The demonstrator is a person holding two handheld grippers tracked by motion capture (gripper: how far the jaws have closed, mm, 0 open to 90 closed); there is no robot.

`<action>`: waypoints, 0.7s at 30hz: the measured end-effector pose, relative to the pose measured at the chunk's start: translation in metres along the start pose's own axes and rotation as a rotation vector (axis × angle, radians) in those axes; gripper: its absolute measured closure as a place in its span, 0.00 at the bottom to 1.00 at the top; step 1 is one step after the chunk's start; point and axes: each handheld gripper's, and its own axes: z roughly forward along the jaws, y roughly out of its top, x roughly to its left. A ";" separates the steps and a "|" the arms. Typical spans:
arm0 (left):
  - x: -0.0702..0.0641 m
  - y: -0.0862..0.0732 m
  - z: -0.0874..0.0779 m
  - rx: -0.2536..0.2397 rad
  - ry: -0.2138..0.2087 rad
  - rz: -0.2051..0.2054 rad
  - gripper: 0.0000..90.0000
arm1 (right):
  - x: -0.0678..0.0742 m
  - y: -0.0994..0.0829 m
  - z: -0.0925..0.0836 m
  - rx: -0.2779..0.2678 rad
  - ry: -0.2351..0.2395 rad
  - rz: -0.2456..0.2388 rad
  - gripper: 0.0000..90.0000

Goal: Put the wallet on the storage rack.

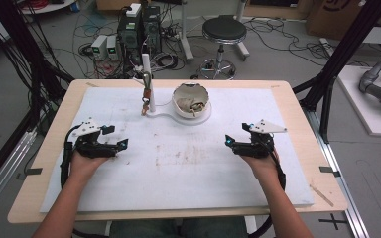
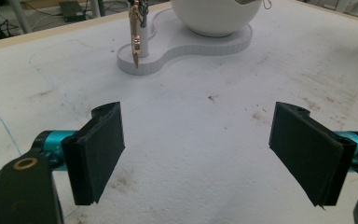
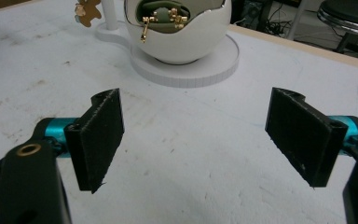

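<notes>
The high view looks forward and down over the whole desk (image 1: 297,106). Each gripper view sits low and close above the white mat, facing the egg-shaped bowl (image 2: 214,16) on the stand (image 3: 186,70), which all views share.

Glossy white bowl (image 3: 182,42), gold-metal jewellery (image 3: 145,29)

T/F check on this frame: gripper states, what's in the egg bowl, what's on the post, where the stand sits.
1. Left hand-held gripper is open, holding nothing. True.
2. Right hand-held gripper is clamped on a necklace. False: its jaws stand wide apart, nothing between them.
3. The white cracked-egg-shaped bowl holds gold-coloured jewellery pieces. True.
4. The slim white post is bare. False: a copper-coloured pendant hangs from it.
5. The flat white stand base sits at the table's near edge. False: it sits on the far side of the white foam mat.
</notes>
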 end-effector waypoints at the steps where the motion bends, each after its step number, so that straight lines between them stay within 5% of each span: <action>1: 0.000 0.000 0.000 0.000 0.000 -0.001 0.20 | -0.001 -0.002 0.000 0.002 0.002 0.001 0.22; 21: 0.000 -0.001 0.000 0.006 -0.003 -0.004 0.20 | -0.008 -0.008 -0.001 0.021 -0.004 0.024 0.22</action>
